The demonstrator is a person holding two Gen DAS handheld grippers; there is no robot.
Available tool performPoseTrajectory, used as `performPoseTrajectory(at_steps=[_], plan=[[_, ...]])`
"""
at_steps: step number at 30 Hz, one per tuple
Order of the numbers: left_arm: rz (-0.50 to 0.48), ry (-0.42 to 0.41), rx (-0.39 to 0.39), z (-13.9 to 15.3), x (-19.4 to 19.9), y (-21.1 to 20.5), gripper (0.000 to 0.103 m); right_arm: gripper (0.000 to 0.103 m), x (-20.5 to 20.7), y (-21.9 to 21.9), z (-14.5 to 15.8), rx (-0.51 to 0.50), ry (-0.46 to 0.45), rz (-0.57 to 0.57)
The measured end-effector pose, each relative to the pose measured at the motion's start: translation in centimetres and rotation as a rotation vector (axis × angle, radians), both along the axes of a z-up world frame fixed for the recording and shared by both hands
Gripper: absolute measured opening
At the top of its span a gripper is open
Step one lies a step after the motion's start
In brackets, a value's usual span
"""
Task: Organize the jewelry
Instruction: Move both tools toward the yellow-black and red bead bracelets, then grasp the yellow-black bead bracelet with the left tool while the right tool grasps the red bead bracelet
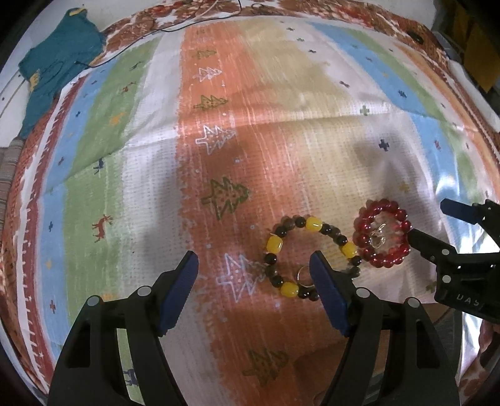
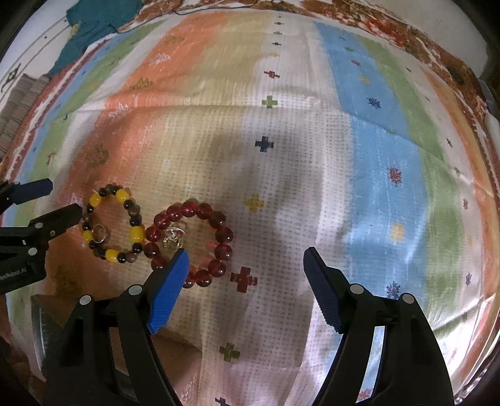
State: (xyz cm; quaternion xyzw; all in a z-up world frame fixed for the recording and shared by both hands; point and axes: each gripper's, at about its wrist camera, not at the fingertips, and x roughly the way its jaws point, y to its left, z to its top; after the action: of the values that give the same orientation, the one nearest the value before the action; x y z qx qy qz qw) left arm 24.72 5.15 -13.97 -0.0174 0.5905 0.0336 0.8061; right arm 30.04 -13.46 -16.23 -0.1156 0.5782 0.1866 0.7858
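Observation:
A yellow and dark bead bracelet (image 1: 275,243) lies flat on the striped cloth (image 1: 281,93), with a silver ring (image 1: 303,275) inside it. A red bead bracelet (image 1: 403,218) lies touching it on the right, with a small gold ring (image 1: 377,237) inside. My left gripper (image 1: 254,265) is open and empty, its right finger over the yellow bracelet's near edge. My right gripper (image 2: 245,259) is open and empty, its left finger over the red bracelet (image 2: 218,218). The yellow bracelet (image 2: 125,196) and both rings (image 2: 100,233) (image 2: 173,239) show in the right wrist view.
A teal garment (image 1: 59,59) lies at the far left corner of the cloth, with a thin black cable (image 1: 175,28) running past it. The cloth (image 2: 312,156) has a fold crease across its middle. The right gripper (image 1: 431,225) shows in the left view and the left gripper (image 2: 64,200) in the right view.

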Motion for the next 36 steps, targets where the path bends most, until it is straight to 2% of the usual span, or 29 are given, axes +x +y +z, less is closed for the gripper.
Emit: performPoseTrajectory(at_steps=[15, 17, 18, 22, 23, 25, 27, 31, 36], plan=[[-0.035, 0.073, 0.077, -3.0, 1.7, -0.4, 0.067, 0.075, 0.9, 1.0, -2.3, -0.069, 0.01, 0.036], [-0.037, 0.076, 0.078, -3.0, 1.9, -0.4, 0.061, 0.074, 1.0, 1.1, -2.5, -0.073, 0.008, 0.038], [-0.034, 0.074, 0.083, -3.0, 1.9, -0.3, 0.055, 0.073, 1.0, 1.1, -2.5, -0.073, 0.006, 0.037], [-0.02, 0.071, 0.088, -3.1, 2.1, 0.0, 0.042, 0.057, 1.2, 1.2, -2.3, -0.08, -0.008, 0.034], [-0.022, 0.069, 0.09, -3.1, 2.1, 0.0, 0.04, 0.05, 1.2, 1.3, -2.3, -0.081, -0.013, 0.039], [-0.019, 0.066, 0.095, -3.0, 2.1, 0.1, 0.024, 0.038, 1.6, 1.5, -2.2, -0.081, -0.026, 0.047], [0.002, 0.06, 0.099, -2.8, 2.2, 0.6, 0.011, 0.021, 1.5, 1.7, -2.1, -0.084, -0.037, 0.053], [0.016, 0.049, 0.076, -2.5, 2.2, 1.2, 0.011, 0.014, 1.6, 1.6, -1.8, -0.076, -0.052, 0.058], [0.027, 0.01, 0.064, -1.0, 2.0, 1.7, 0.011, 0.014, 1.4, 1.2, -0.6, -0.038, -0.069, 0.062]])
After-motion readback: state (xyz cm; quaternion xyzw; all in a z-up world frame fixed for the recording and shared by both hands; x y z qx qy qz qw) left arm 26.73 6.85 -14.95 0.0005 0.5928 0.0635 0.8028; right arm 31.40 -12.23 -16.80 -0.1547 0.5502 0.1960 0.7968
